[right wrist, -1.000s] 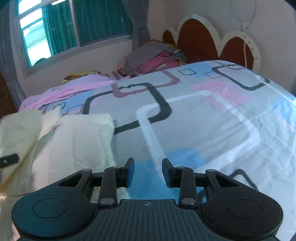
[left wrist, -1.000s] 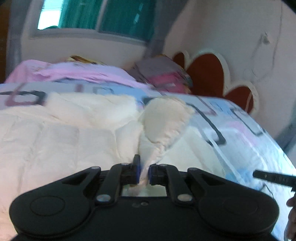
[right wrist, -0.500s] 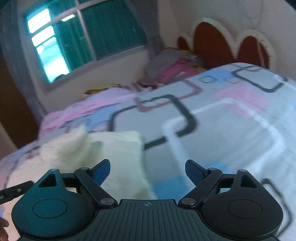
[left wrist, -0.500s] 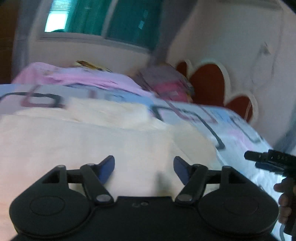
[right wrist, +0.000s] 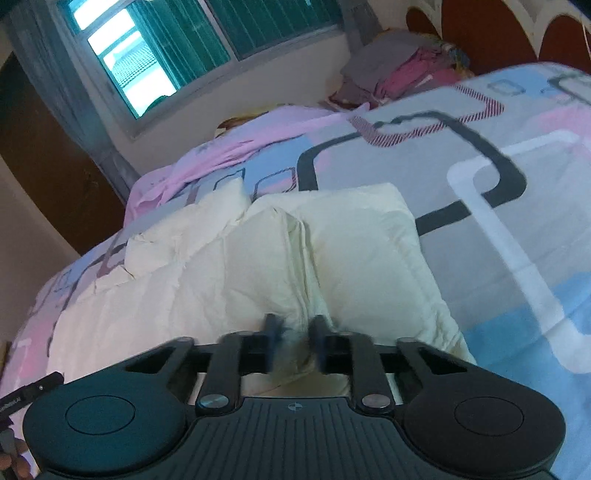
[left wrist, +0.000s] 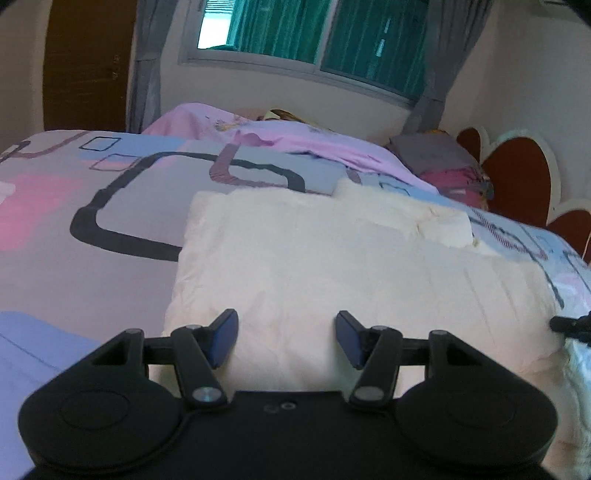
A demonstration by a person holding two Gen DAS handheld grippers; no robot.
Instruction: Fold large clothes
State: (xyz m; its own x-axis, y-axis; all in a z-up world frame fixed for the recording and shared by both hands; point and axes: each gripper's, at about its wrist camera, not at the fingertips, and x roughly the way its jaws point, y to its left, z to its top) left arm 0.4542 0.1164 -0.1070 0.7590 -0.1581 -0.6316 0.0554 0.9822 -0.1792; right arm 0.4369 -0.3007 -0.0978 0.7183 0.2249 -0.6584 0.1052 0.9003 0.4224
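Observation:
A cream garment (left wrist: 332, 258) lies folded over itself on the patterned bed sheet (left wrist: 92, 221). My left gripper (left wrist: 286, 316) hovers over the garment's near left part. Its jaws stand apart and are closing, with only flat cloth below them and no pad pressing on it. In the right wrist view the garment (right wrist: 221, 288) has a raised ridge running toward me. My right gripper (right wrist: 293, 326) is closing on that ridge, its blurred fingers pinching the cloth. The right gripper's tip (left wrist: 570, 325) shows at the left view's right edge.
A pink blanket (left wrist: 295, 136) lies along the bed's far side below the window (left wrist: 314, 33). A pile of grey and pink clothes (right wrist: 399, 70) sits by the red headboard (left wrist: 517, 184). A brown door (left wrist: 88, 62) stands far left. Bare sheet (right wrist: 517, 221) spreads to the right of the garment.
The left gripper let go of a twisted strip of cloth, opened and swung left; the garment now lies flat. The right gripper opened wide, moved onto the garment and closed on a ridge.

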